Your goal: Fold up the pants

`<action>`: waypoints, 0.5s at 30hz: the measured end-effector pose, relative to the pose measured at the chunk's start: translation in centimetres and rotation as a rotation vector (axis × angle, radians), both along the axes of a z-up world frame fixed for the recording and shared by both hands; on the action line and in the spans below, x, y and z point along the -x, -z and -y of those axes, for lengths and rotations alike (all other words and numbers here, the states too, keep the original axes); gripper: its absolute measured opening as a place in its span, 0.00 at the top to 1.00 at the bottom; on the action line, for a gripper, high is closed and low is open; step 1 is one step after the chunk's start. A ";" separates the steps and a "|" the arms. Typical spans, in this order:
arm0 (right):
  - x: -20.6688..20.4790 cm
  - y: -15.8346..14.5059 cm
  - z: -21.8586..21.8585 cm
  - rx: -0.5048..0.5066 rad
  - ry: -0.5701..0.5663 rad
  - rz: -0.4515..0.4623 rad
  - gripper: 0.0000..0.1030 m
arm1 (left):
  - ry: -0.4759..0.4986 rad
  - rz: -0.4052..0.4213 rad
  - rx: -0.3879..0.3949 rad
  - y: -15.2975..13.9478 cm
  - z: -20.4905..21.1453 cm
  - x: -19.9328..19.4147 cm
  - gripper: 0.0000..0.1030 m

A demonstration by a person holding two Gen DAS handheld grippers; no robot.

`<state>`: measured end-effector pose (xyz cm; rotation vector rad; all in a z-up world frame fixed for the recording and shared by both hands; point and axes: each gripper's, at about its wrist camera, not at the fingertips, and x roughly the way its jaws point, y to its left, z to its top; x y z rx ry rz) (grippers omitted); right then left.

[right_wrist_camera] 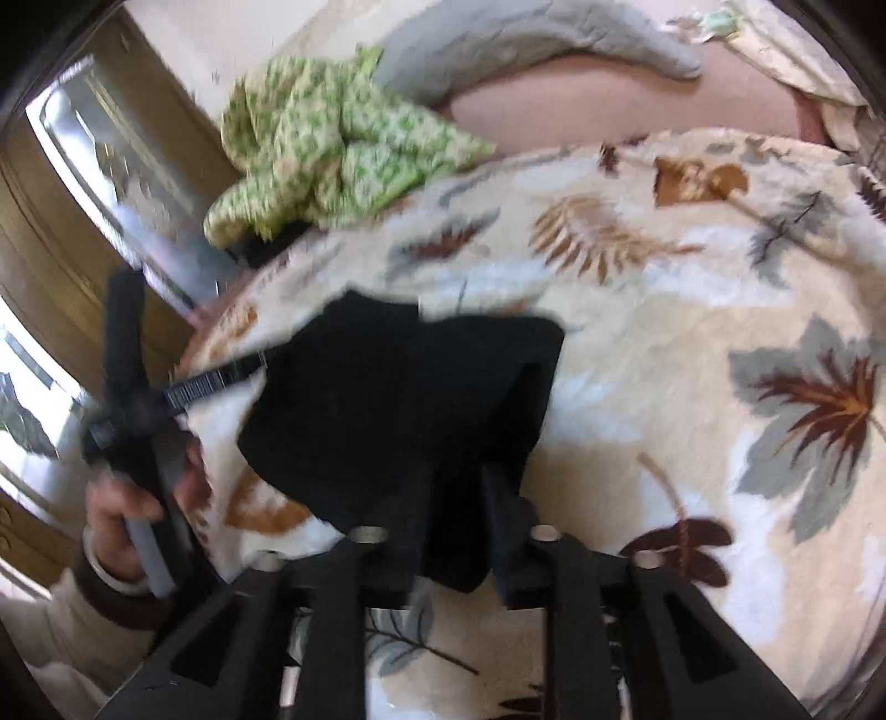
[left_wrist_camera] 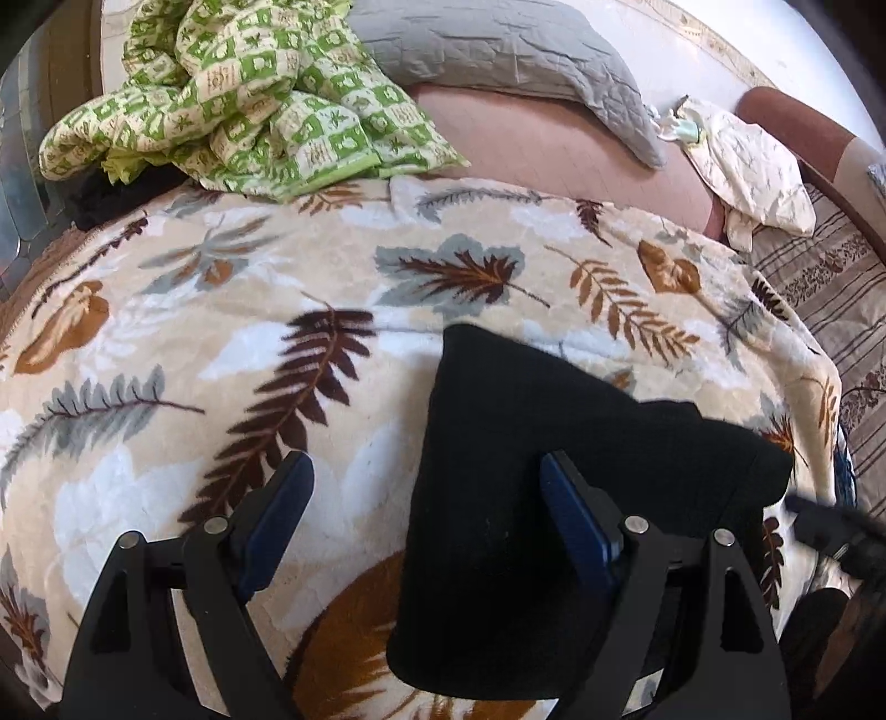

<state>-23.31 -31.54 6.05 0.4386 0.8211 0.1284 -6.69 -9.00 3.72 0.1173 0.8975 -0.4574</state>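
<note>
Left wrist view: left gripper (left_wrist_camera: 426,482) spread wide, blue-padded fingers (left_wrist_camera: 282,509) well apart, nothing between them gripped. Black pants (left_wrist_camera: 526,443) folded into a thick block, lying on the blanket (left_wrist_camera: 221,343) and passing under the right-hand finger — left edge inside the gap, the rest spreading out to the right. Matte, dense black cloth, straight left edge, stepped upper edge. Plush cream blanket printed with brown, rust and grey leaves. Beyond it, a crumpled green-checked quilt (left_wrist_camera: 238,94), a grey quilted pillow (left_wrist_camera: 498,50), a pale crinkled cloth (left_wrist_camera: 753,171) and a bare pink sheet (left_wrist_camera: 554,144). At the lower right edge, part of the right gripper (left_wrist_camera: 830,531), blurred.

Right wrist view: right gripper (right_wrist_camera: 457,498) drawn narrow, fingers clamped on the near edge of the pants (right_wrist_camera: 398,399) — cloth bunched between them and hanging a little below. Pants raised in a loose, peaked heap above the blanket (right_wrist_camera: 664,387), a fold drooping on the right side. Picture motion-blurred. To the left, the left gripper (right_wrist_camera: 133,387) held in a hand (right_wrist_camera: 127,509), beside the pants' left edge. Farther back, the quilt (right_wrist_camera: 332,160), pillow (right_wrist_camera: 498,50) and a wooden door with glass (right_wrist_camera: 83,183).
</note>
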 end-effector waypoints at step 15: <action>-7.6 -1.2 -0.2 0.182 0.047 0.065 0.92 | -0.093 0.005 0.012 1.5 0.6 -0.7 0.18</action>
